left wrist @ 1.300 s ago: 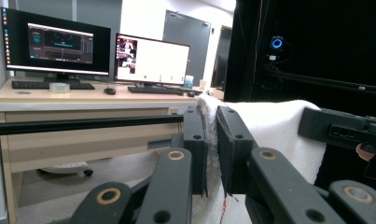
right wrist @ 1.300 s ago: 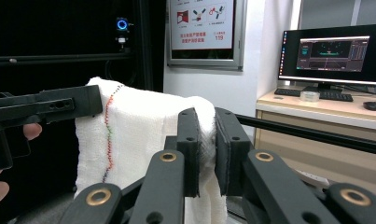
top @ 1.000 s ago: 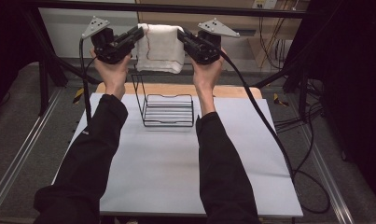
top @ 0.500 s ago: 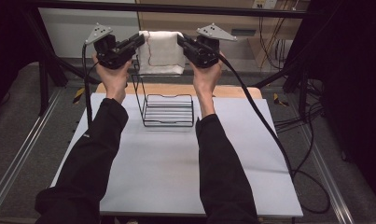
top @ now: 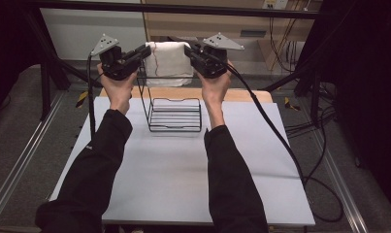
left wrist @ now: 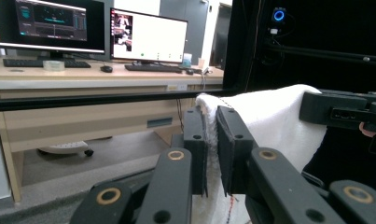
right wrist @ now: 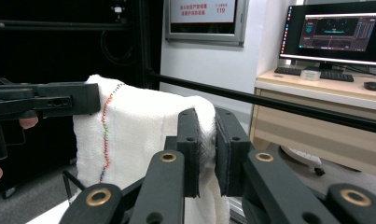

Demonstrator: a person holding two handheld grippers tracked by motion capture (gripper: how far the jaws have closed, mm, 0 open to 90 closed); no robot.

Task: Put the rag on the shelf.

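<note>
Two tongs: both raised at the far end of the desk [top: 135, 194], one on each top corner of a white towel [top: 170, 62], so the cloth hangs spread between them.
Left tongs [top: 143, 52]: clenched on the towel's edge; in the left gripper view the pads [left wrist: 195, 144] press the cloth from both sides, with fabric bunched in the narrow gap.
Right tongs [top: 189, 52]: likewise clamped on the opposite corner; the right gripper view shows towel [right wrist: 143, 126] squeezed between its jaws.
Towel: held up in the air, above and just behind a black wire rack [top: 174, 114], hanging flat with a stitched coloured line [right wrist: 106, 135] running down one side.
Why so high: a two-corner hold keeps the cloth open and unfolded, and the lift seems meant to carry its lower edge clear of the rack's upright frame.
Rack: stands on the white sheet near the desk's far edge, with nothing I can make out lying on it.
Likely aim: a guess only, draping or lowering the towel onto the rack.
Risk: a pinch this near the edge could slip if the tongs pull apart.
</note>
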